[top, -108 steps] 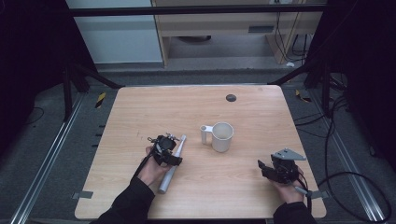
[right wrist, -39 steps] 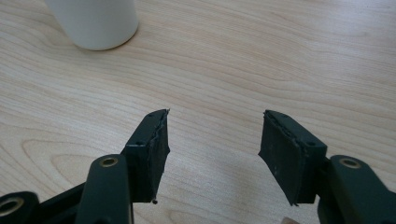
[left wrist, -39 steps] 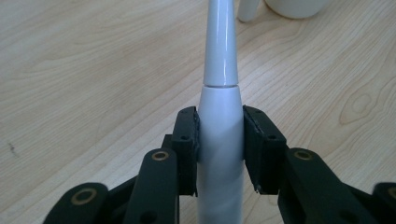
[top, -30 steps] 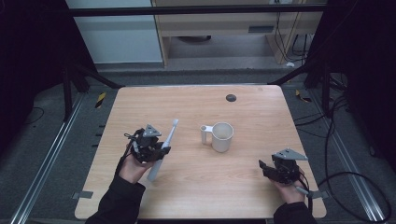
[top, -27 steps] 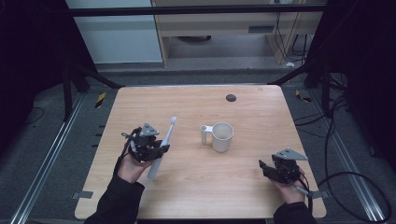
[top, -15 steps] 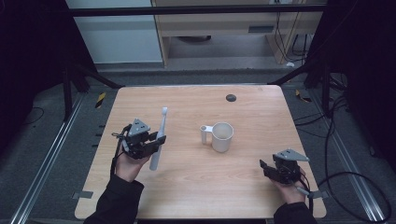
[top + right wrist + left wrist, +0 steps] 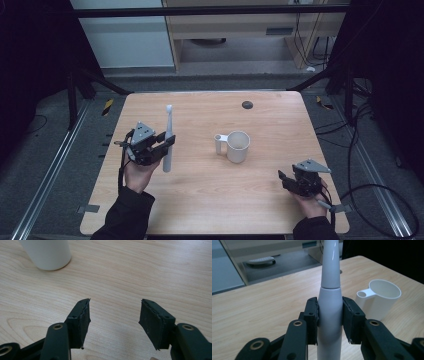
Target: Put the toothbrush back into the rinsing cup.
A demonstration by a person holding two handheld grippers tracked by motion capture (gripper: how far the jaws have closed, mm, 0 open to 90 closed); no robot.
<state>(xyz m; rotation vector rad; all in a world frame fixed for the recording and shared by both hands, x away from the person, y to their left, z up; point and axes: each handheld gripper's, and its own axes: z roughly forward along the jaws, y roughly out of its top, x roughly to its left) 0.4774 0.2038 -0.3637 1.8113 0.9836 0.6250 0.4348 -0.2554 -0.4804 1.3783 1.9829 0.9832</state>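
Left gripper pinches the white electric toothbrush upright; keep it vertical nearing the white plastic cup. Right gripper spread, idle.

A light wooden table with rounded corners fills the centre of the high view. A white cup with a side handle stands just right of centre, and a small dark round spot sits near the far edge.
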